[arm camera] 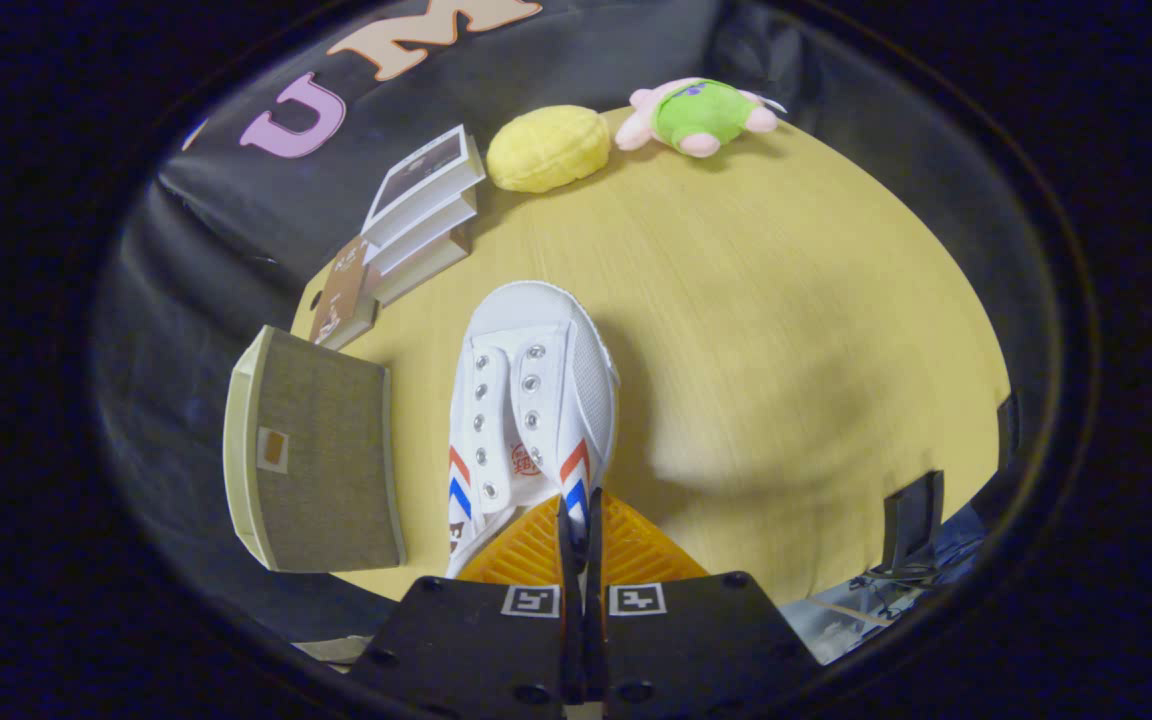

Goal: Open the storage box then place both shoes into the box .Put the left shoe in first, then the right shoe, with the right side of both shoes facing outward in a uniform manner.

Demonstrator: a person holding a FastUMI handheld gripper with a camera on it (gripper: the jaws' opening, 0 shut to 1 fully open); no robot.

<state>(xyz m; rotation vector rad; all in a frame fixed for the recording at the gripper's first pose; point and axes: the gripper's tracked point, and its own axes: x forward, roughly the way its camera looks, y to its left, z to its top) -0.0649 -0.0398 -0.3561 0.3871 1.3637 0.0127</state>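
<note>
Grey-brown fabric covers the storage box [321, 450], which stands on the wooden table [786, 330] to the left of the claw [581, 525], lid apparently shut. Behind it lies a stack of books [416, 225]. Right of the box, a white shoe [531, 400] hangs from the fingers, which are pressed together on its heel edge; its long axis runs straight ahead, toe pointing away. Beyond it sit a yellow plush [548, 148] and, further right, a green and pink toy [701, 115]. The box lies leftward and close, so the shoe would have to swing that way
</note>
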